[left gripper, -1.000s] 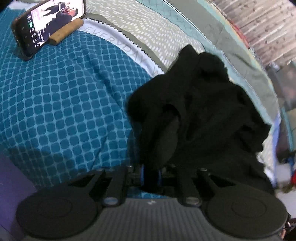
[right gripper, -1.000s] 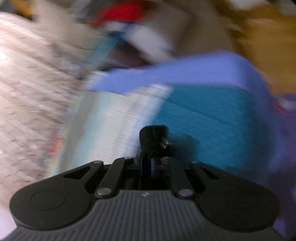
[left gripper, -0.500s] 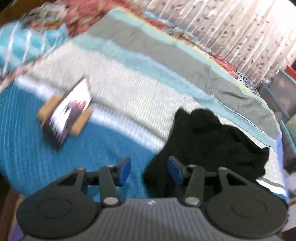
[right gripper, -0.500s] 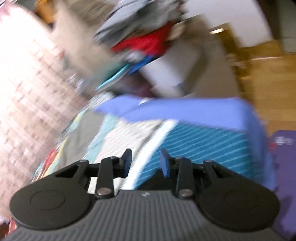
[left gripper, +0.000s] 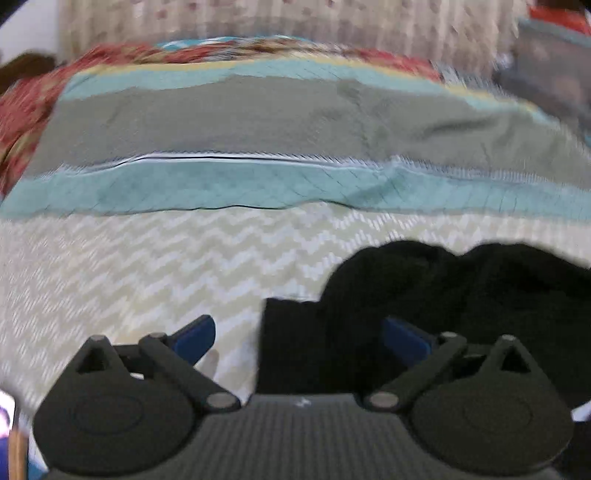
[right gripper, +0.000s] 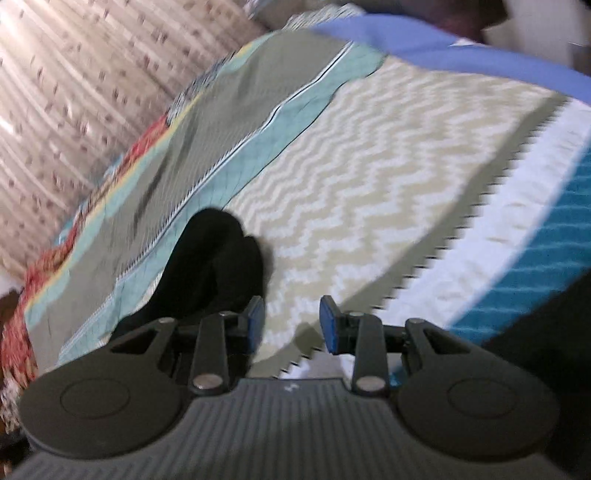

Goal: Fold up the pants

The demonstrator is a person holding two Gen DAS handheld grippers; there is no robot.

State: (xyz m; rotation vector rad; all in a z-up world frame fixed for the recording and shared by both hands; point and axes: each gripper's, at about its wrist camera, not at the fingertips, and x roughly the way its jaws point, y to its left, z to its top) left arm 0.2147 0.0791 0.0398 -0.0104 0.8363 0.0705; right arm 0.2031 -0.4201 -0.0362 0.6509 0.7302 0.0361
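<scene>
The black pants point(left gripper: 461, 295) lie crumpled on the striped bedspread point(left gripper: 147, 266), filling the lower right of the left wrist view. My left gripper point(left gripper: 295, 328) hovers over their near edge. Its jaws are opening wide, with a flat black flap of the pants under the gap and neither blue pad pressing on it. In the right wrist view the pants point(right gripper: 214, 258) show as a dark heap just left of my right gripper point(right gripper: 291, 310). That gripper is open, with only zigzag-patterned cover point(right gripper: 369, 166) between its fingers.
A patterned curtain point(left gripper: 295, 18) hangs behind the bed's far side. A red floral blanket point(left gripper: 22, 110) lies along the far left. A blue sheet edge point(right gripper: 443, 48) borders the bed's end. A phone corner point(left gripper: 5, 410) peeks in at the lower left.
Both grippers were shut on black fabric a second ago and have let it go. Both views have swung across the bed toward the curtain, and the phone has slid to the edge.
</scene>
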